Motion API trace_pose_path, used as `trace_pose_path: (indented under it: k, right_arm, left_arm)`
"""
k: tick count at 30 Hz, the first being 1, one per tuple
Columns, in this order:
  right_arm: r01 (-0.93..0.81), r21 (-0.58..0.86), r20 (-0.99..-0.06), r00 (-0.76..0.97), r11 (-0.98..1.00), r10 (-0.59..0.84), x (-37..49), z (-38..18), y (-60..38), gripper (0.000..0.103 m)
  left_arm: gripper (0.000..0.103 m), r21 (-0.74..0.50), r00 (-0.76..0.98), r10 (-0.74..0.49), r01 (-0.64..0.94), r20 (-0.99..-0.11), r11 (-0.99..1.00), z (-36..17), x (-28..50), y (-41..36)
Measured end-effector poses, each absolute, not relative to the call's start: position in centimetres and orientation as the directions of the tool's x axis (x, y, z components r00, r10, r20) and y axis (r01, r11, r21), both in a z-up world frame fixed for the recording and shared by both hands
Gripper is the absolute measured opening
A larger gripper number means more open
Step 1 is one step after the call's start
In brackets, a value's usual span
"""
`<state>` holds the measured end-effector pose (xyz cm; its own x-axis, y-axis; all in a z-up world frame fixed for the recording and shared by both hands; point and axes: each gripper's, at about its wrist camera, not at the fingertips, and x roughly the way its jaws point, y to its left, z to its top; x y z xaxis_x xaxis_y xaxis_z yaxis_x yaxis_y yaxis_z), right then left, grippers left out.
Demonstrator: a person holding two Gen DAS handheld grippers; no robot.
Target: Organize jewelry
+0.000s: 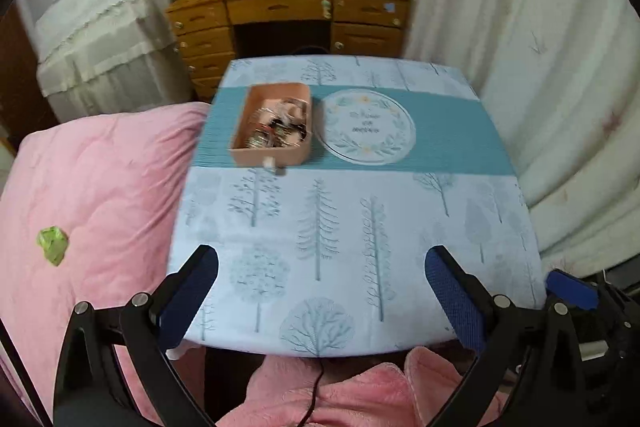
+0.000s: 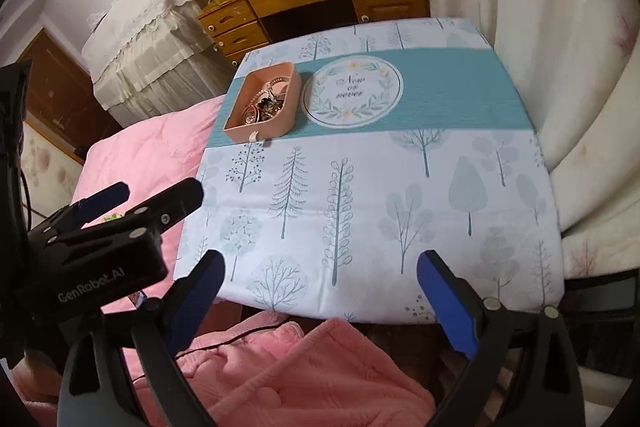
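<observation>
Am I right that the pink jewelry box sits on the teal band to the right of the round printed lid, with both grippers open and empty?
Not quite: the pink jewelry box sits left of the round printed lid, as both wrist views show. Rest holds: left gripper and right gripper open, empty.

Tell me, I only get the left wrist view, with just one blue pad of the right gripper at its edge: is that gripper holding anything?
Observer: No. In the right wrist view the right gripper is wide open above the tablecloth, with nothing between its fingers.
Operator: The writing on the round mat is a blur for me.
Observer: Here the round mat seems to read "Now or never" inside a leaf wreath.
Operator: And the pink box?
Observer: The pink box holds jewelry in a tangled heap, and I can make out beaded bracelets.
</observation>
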<state>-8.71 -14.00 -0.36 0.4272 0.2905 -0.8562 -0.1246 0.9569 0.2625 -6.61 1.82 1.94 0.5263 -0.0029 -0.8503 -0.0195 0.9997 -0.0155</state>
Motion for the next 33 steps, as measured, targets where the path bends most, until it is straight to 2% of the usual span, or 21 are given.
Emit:
trace_pose_path:
  k: [12, 22, 33]
  right_arm:
    - [-0.112, 0.271, -0.829, 0.477, 0.956, 0.291, -10.0, 0.2, -13.9, 0.103]
    - [-0.112, 0.266, -0.822, 0.492, 0.957, 0.286, -9.9, 0.5, -14.0, 0.103]
    - [-0.118, 0.237, -0.828, 0.495, 0.964, 0.264, -9.9, 0.8, -13.8, 0.103]
  left_arm:
    - [0.102, -0.013, 0.545, 0.052, -0.115, -0.837, 0.993, 2.3, -8.5, 4.3]
    - [0.102, 0.014, 0.525, 0.029, -0.033, -0.850, 0.999, 1.8, -7.7, 2.4]
    - [0.102, 0.029, 0.527, 0.045, -0.039, -0.849, 0.999, 1.6, -7.5, 2.1]
